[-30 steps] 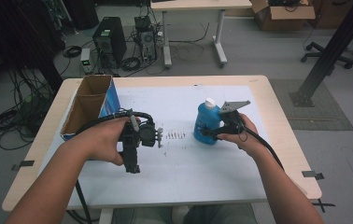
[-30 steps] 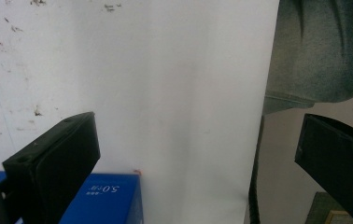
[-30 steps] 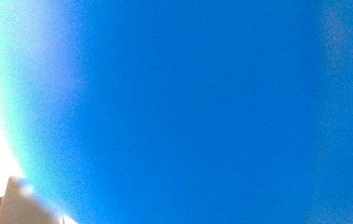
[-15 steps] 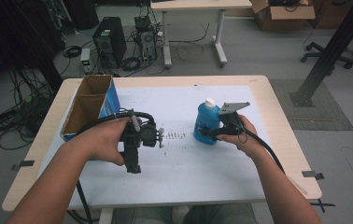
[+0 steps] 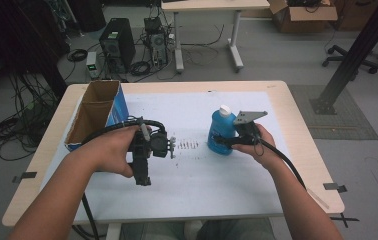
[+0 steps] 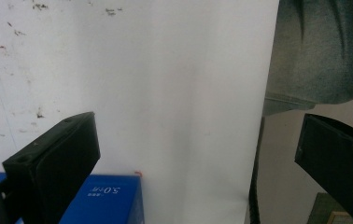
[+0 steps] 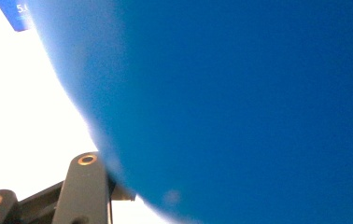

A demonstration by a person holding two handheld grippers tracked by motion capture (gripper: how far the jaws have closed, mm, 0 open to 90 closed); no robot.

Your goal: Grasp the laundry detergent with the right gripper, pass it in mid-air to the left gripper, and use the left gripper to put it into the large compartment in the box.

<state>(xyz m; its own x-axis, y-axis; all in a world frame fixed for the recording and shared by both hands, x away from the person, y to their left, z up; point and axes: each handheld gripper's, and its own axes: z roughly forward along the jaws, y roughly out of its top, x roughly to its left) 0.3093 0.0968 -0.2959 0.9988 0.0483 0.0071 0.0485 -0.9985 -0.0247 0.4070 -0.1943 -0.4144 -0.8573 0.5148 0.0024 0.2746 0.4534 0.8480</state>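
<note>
**Two grippers out, right one clamping the blue bottle**

Right gripper [image 5: 227, 141] has just been closing its jaws on the blue bottle [image 5: 220, 134] — bottle sits between them, low on its body, and in the right gripper view its blue wall presses up against the jaw. Bottle stands upright on the white mat [image 5: 197, 175], right of centre, white cap [image 5: 224, 109] on top. Left gripper [image 5: 163, 146] hangs over the mat's middle w/ jaws apart, nothing between them; the open cardboard box [image 5: 97, 112] stands at the table's left side, well apart from the bottle.

How I'd do the grab well, imo: keep the wrist level so the bottle doesn't tip, squeeze firmly but not enough to dent the plastic — a round wall can slip sideways out of flat jaws. Test w/ a small lift before carrying. Keep the left gripper clear of the path.
</note>
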